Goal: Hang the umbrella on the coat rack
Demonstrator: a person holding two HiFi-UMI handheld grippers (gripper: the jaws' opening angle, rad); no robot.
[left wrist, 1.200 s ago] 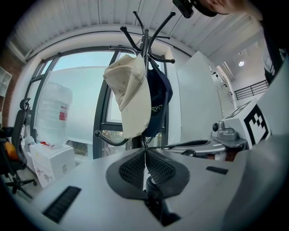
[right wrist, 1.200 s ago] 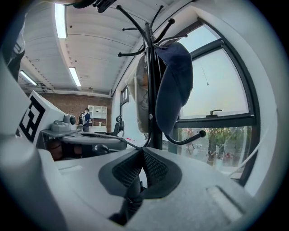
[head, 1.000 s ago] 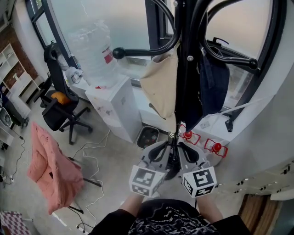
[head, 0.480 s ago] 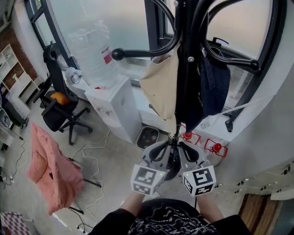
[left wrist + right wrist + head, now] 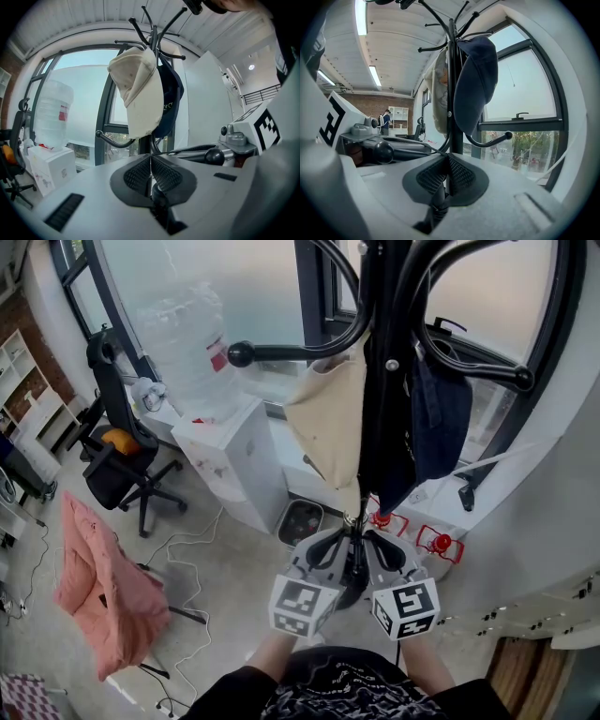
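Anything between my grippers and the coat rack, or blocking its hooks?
Nothing visible stands between the left gripper or right gripper and the coat rack. A beige cap and navy cap hang on upper hooks; the ball-ended lower hooks are bare. No umbrella is in view.

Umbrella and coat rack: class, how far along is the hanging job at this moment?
Done: nothing visibly; the coat rack carries just a cream hat and a navy cap. In hand: left tool and right tool, side by side, are both shut on a dark thin part, seemingly the umbrella. Left: lift it onto a hook and release.
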